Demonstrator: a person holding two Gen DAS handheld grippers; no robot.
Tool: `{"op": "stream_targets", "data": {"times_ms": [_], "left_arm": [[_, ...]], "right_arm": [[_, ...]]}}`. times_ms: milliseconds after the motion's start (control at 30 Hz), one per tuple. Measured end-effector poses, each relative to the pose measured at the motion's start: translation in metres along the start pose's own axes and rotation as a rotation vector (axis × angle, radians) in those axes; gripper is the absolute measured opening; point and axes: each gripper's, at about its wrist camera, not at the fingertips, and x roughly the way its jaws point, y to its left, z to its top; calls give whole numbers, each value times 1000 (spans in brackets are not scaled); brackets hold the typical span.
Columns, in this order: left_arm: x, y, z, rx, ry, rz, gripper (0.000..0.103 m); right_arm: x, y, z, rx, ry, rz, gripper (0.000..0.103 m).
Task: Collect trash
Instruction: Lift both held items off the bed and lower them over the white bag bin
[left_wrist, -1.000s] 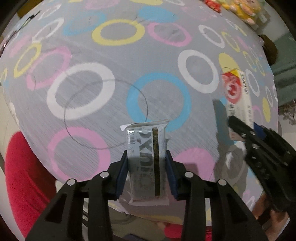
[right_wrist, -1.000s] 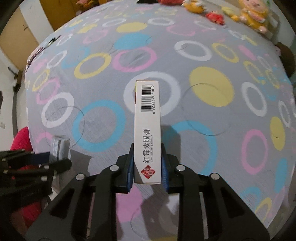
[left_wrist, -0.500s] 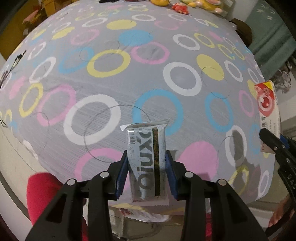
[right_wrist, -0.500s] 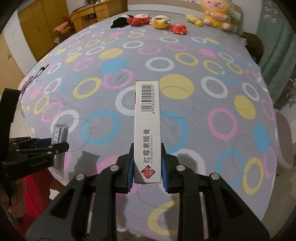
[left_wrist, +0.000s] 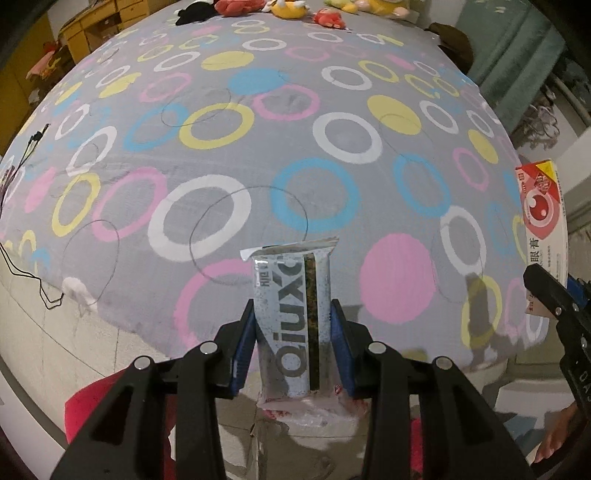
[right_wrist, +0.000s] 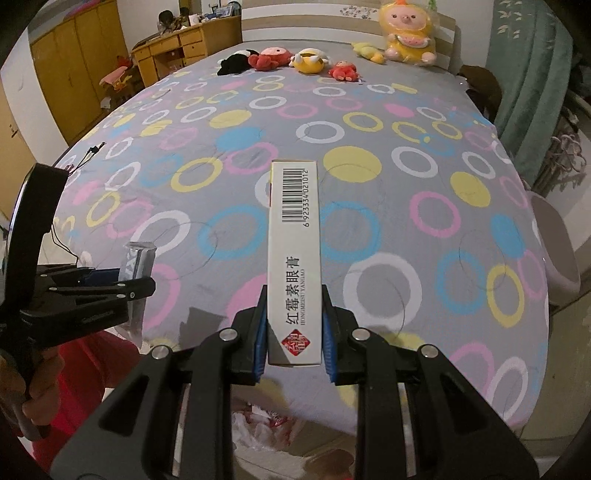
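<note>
Left wrist view: a silvery wrapper (left_wrist: 291, 321) is clamped upright between the pads of the left gripper (left_wrist: 292, 334), held above the near edge of a bed (left_wrist: 258, 147) covered in coloured rings. A white carton (right_wrist: 294, 258) is pinched likewise by the right gripper (right_wrist: 294, 328); plush toys (right_wrist: 306, 61) are lined up at the headboard beyond.

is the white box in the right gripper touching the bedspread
Apart. The right wrist view shows the ointment box clamped between the right gripper's jaws, lifted above the bedspread.
</note>
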Motion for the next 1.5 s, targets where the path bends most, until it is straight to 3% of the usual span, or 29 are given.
{"op": "stream_targets", "data": {"times_ms": [600,1167,1500], "left_arm": [[-26,5,-68,66,9,-37,38],[-7,1,-141,56,75,-82,38],[25,-3,-156,29,124,-70,38]], "right_arm": [[-61,53,-63,39,-39,-27,24],[-50,84,-150,109,42,1,24],[-20,81,-193,153,119,-1,24]]}}
